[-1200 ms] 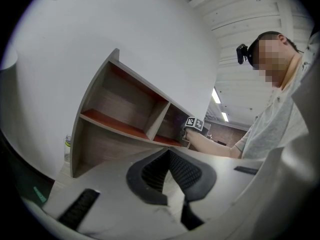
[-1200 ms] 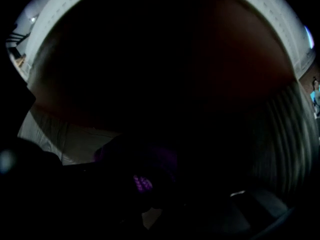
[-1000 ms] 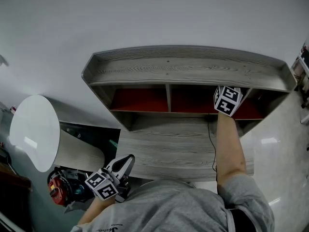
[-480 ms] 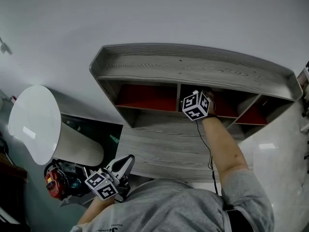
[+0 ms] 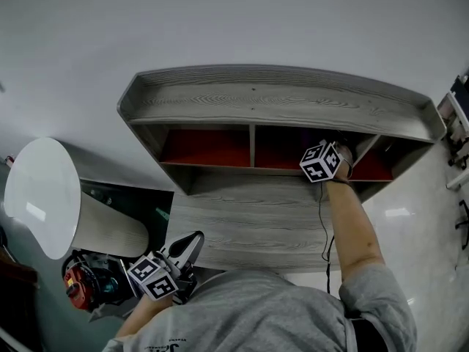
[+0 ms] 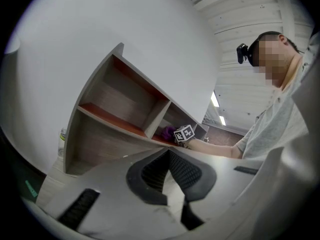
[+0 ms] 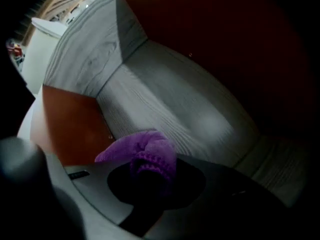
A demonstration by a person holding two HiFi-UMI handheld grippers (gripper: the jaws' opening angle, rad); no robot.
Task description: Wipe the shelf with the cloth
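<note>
The shelf [image 5: 278,105] is a grey wood unit with red-backed compartments. My right gripper [image 5: 338,152] reaches into the compartment to the right of the central divider, and its marker cube shows at the opening. In the right gripper view the right gripper [image 7: 150,176] is shut on a bunched purple cloth [image 7: 145,151], which rests on the compartment's grey floor [image 7: 170,99]. The cloth [image 6: 167,133] also shows beside the cube in the left gripper view. My left gripper [image 5: 192,245] hangs low at the left, away from the shelf, its jaws [image 6: 169,176] shut and empty.
A grey desk board [image 5: 249,226] lies below the compartments, and a thin cable [image 5: 322,226] runs along my right arm. A white round-topped drum [image 5: 40,196] and a red tool [image 5: 77,284] sit at the left. A bottle [image 6: 61,139] stands by the shelf's end.
My right gripper swept the cloth left to the central divider, then back right along the compartment floor. The left gripper stayed put.
</note>
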